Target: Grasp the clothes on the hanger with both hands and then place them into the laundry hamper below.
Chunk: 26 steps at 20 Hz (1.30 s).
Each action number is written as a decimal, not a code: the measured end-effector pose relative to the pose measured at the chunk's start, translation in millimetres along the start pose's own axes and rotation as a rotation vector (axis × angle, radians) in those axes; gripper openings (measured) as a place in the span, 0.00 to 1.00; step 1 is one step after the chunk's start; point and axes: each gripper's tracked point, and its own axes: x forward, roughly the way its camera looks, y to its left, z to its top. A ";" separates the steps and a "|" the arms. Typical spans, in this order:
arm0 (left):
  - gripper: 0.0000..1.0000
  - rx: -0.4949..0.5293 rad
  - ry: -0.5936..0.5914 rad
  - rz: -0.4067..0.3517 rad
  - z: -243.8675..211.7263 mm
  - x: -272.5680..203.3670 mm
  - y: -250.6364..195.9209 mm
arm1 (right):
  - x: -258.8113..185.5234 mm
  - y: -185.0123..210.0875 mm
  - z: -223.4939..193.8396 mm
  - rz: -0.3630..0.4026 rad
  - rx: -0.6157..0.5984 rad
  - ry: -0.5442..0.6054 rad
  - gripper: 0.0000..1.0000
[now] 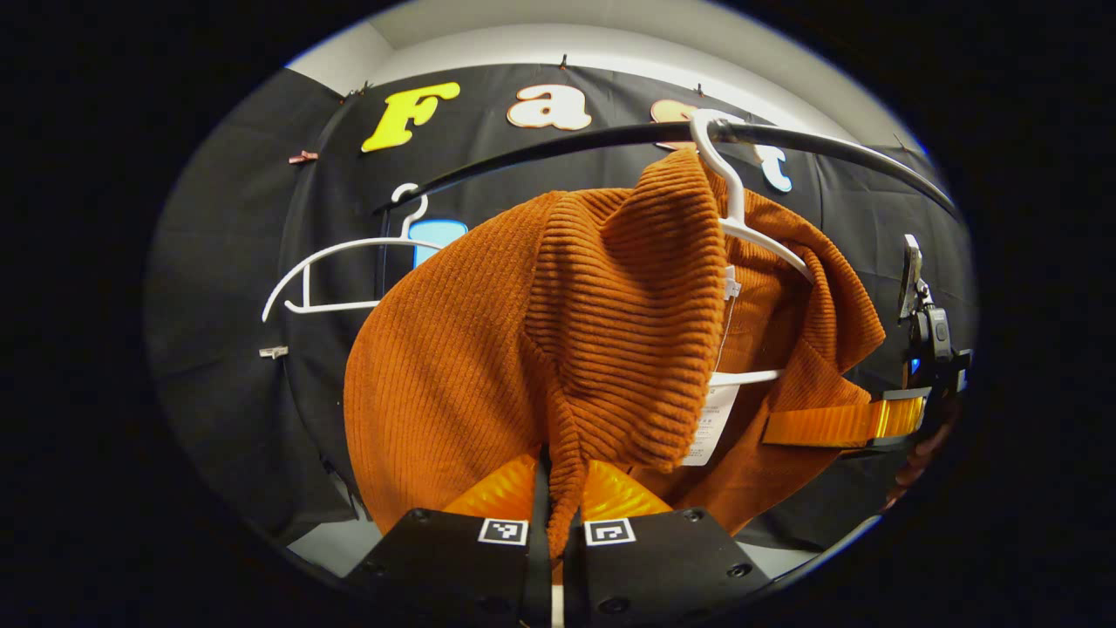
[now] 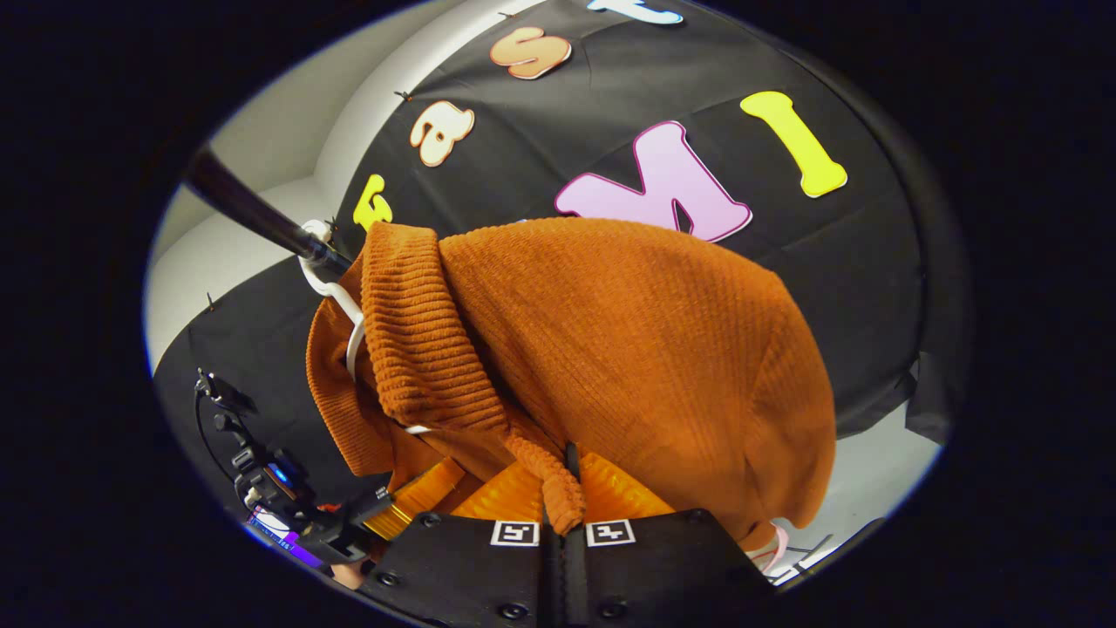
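The orange sweater (image 1: 488, 349) hangs on a white hanger (image 1: 741, 218) hooked over the black rail (image 1: 837, 148), directly ahead of both sets of fingers. The left gripper (image 1: 555, 510) is closed, its 2 fingers pinching a fold of the knit. The right gripper (image 2: 562, 506) is likewise closed on a bunched ridge of the sweater. A spare hanger (image 1: 331, 270) hangs farther along the rail.

Both grips look made, so the step in hand is freeing the sweater. Next it probably needs lifting off the hanger's shoulders, both hands together, then lowering toward the hamper.
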 end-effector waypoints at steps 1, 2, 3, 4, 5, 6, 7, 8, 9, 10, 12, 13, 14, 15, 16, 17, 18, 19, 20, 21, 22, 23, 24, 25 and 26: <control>0.10 -0.008 0.017 -0.018 2.7 -1.1 -0.8 | -9.0 -4.3 3.1 -0.016 -0.043 0.027 0.05; 0.09 -0.028 0.040 -0.050 5.0 -3.1 -3.9 | -16.0 -8.0 10.1 -0.040 -0.095 0.031 0.05; 0.09 -0.055 0.070 -0.076 2.9 -6.3 -6.2 | -22.4 -15.9 20.8 -0.072 -0.156 0.018 0.05; 0.09 -0.078 0.084 -0.084 5.8 -9.8 -5.4 | -28.9 -24.9 31.5 -0.105 -0.203 -0.004 0.05; 0.09 -0.092 0.080 -0.078 11.0 -11.1 -1.0 | -34.7 -33.3 43.6 -0.134 -0.217 -0.036 0.05; 0.09 -0.097 0.070 -0.064 18.4 -12.2 4.4 | -43.1 -37.0 57.9 -0.147 -0.208 -0.089 0.05; 0.09 -0.098 0.061 -0.052 23.5 -13.1 8.5 | -50.0 -37.8 75.5 -0.152 -0.187 -0.158 0.05; 0.12 -0.097 0.058 -0.048 26.2 -13.6 10.8 | -57.8 -40.7 92.7 -0.154 -0.172 -0.229 0.09; 0.09 -0.095 0.058 -0.047 26.1 -13.3 12.3 | -65.6 -42.7 109.8 -0.150 -0.168 -0.315 0.05; 0.08 -0.098 0.061 -0.045 26.4 -12.5 13.9 | -69.0 -43.2 122.2 -0.143 -0.162 -0.381 0.05; 0.08 -0.108 0.051 -0.038 30.9 -12.2 16.8 | -72.6 -48.0 135.5 -0.139 -0.128 -0.469 0.05; 0.08 -0.112 0.033 -0.031 35.7 -14.8 18.5 | -74.9 -48.9 141.7 -0.129 -0.104 -0.505 0.05; 0.08 -0.117 0.010 -0.027 42.7 -16.5 20.0 | -77.4 -45.9 150.0 -0.107 -0.078 -0.538 0.05; 0.08 -0.126 -0.004 -0.030 49.1 -17.1 21.2 | -80.4 -44.2 159.3 -0.090 -0.062 -0.582 0.05; 0.08 -0.133 -0.014 -0.031 53.9 -17.4 22.9 | -83.9 -43.1 170.5 -0.082 -0.059 -0.620 0.05; 0.08 -0.135 -0.020 -0.027 58.7 -17.7 25.7 | -87.1 -43.6 181.6 -0.082 -0.068 -0.657 0.05; 0.08 -0.134 -0.029 -0.022 63.1 -18.3 28.6 | -94.0 -46.4 196.3 -0.096 -0.088 -0.703 0.05; 0.07 -0.131 -0.037 -0.017 67.9 -18.2 31.2 | -98.8 -51.0 209.4 -0.126 -0.111 -0.744 0.05; 0.07 -0.128 -0.042 -0.014 70.0 -18.3 32.3 | -94.6 -52.5 215.3 -0.147 -0.141 -0.770 0.05; 0.07 -0.126 -0.047 -0.013 72.6 -18.1 33.1 | -95.7 -56.5 219.6 -0.178 -0.173 -0.750 0.05; 0.07 -0.122 -0.049 -0.009 74.5 -18.3 34.7 | -86.6 -65.9 222.9 -0.211 -0.189 -0.725 0.05; 0.07 -0.115 -0.052 -0.008 77.5 -19.0 36.4 | -79.7 -76.6 219.0 -0.241 -0.189 -0.699 0.05; 0.08 -0.108 -0.059 -0.004 81.4 -20.8 38.8 | -71.7 -85.0 218.0 -0.261 -0.179 -0.683 0.10; 0.07 -0.102 -0.070 -0.001 88.0 -21.6 42.0 | -62.5 -99.5 215.8 -0.293 -0.167 -0.656 0.05; 0.07 -0.101 -0.070 0.001 90.8 -19.9 44.8 | -48.8 -113.8 206.1 -0.309 -0.146 -0.620 0.05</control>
